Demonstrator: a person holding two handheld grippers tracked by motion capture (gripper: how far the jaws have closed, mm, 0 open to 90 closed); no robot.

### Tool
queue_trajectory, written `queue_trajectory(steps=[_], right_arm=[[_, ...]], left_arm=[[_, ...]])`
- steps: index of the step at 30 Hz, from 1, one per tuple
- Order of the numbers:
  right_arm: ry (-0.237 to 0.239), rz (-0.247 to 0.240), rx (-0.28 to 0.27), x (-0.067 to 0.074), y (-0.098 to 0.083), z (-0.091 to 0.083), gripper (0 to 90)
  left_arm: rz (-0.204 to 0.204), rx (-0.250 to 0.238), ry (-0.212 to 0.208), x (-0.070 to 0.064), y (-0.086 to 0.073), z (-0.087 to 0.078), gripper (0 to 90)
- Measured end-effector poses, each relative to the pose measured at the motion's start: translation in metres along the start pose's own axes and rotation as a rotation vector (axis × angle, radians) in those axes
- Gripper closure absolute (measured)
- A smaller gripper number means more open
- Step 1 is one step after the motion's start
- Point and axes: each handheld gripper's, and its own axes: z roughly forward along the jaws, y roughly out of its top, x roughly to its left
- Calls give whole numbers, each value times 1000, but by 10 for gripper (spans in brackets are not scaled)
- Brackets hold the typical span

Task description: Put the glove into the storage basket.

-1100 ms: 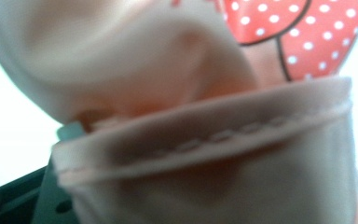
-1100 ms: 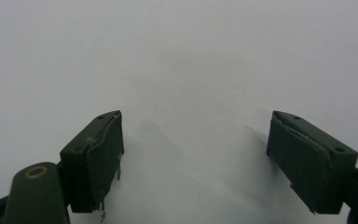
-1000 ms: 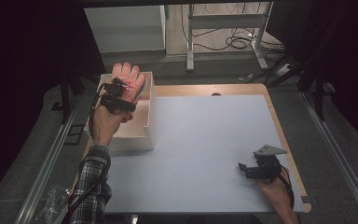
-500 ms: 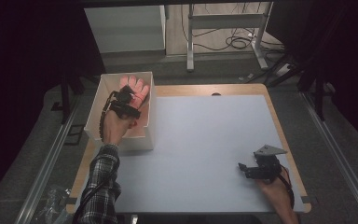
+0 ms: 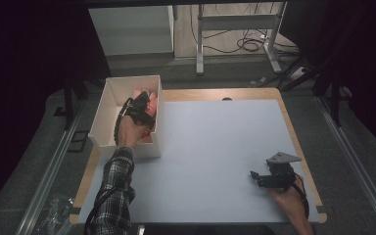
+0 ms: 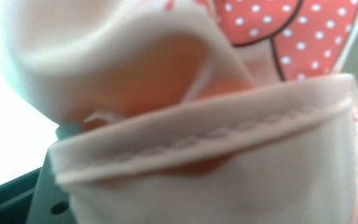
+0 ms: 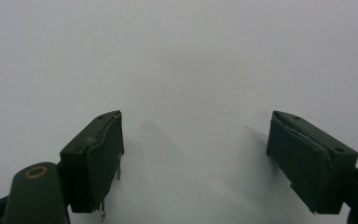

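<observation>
One open-topped white rectangular box [image 5: 108, 110] stands at the left edge of the pale grey table mat [image 5: 215, 147], its long axis running away from the person, and it serves as the landmark here. Inside the box, toward its right wall, lies one pink fabric item with an orange white-dotted patch [image 6: 205, 154]; seen from above it stretches along the box's length, its far end pointing away from the person. The one left gripper [image 5: 139, 105], held by a hand in a black-and-white checked sleeve [image 5: 112, 188], reaches down into the box over that fabric. In the left gripper view the cloth's stitched hem lies right across the lens, so the jaws are hidden; they have just been opening slightly, and whether the pads press the cloth cannot be told. Well to the right of the box, near the mat's right edge, the one right gripper [image 7: 196, 154] rests low over bare mat, its two jaws wide apart with nothing between them.
</observation>
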Motion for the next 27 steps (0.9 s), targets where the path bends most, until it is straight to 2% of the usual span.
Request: queue_trajectory(steps=[2, 7, 13, 15, 20, 27], right_arm=[[0, 0, 0, 0, 0, 0, 188], [0, 0, 0, 0, 0, 0, 188], [0, 0, 0, 0, 0, 0, 188], [0, 0, 0, 0, 0, 0, 188], [0, 0, 0, 0, 0, 0, 188], [0, 0, 0, 0, 0, 0, 188]], left_arm=[[7, 22, -6, 0, 2, 3, 331], [-10, 44, -27, 0, 4, 8, 296], [-2, 58, -45, 1, 2, 13, 164], [-9, 54, -40, 2, 2, 13, 134], [-33, 7, -72, 7, -3, 6, 65], [-23, -20, -83, 10, -10, -6, 50]])
